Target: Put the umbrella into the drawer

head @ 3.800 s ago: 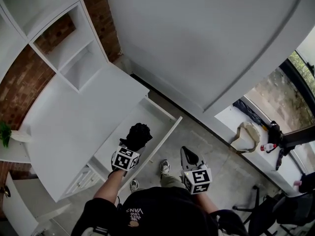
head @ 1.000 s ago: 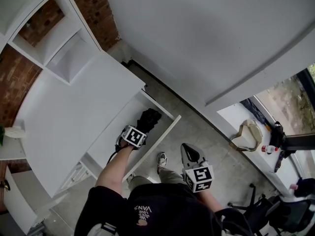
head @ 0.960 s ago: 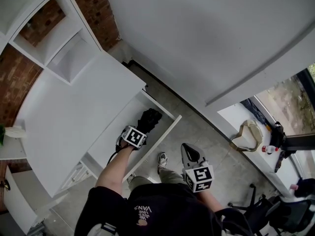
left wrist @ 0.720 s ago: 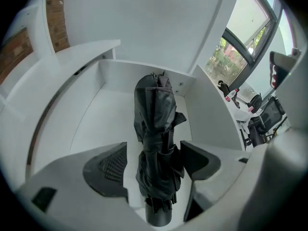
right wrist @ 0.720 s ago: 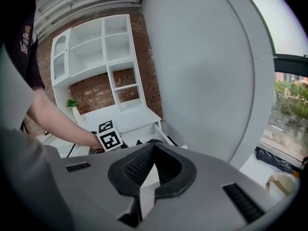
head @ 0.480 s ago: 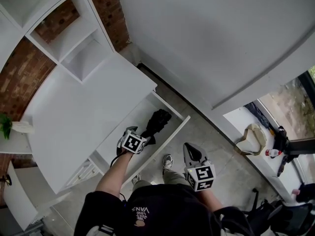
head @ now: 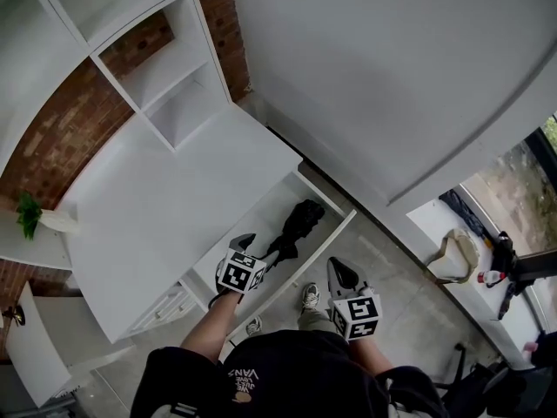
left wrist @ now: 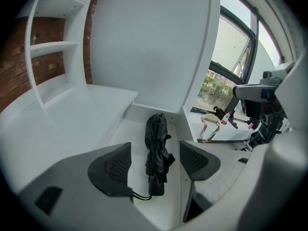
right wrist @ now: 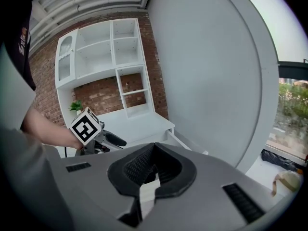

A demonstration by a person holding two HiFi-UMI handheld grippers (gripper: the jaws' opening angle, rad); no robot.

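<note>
Now the hand-off is made: a moment ago our left gripper (left wrist: 155,146) sat right on the black folded fabric umbrella (left wrist: 156,146), and it has since let go and drawn back toward the near end of the open white wooden drawer (head: 328,245). Its jaws stand wide apart with nothing between the pads. In the left gripper view the umbrella lies beyond and below them, lengthwise on the drawer floor, its handle end toward us and its canopy end toward the far wall. A thin black wrist cord (left wrist: 138,195) trails from the handle toward the left jaw. We cannot tell whether the cord touches that jaw.

In the head view the umbrella rests wholly inside the drawer walls, beside the white desk top (head: 165,207) and clear of the front panel.

Our right gripper (right wrist: 153,150) has kept its place low by our body, well apart from the drawer, with its jaws closed together on nothing.

We judge the placing itself done, since the umbrella is in and released. What may be left is to draw the left gripper clear without snagging the cord and, if wanted, to push the drawer shut.
</note>
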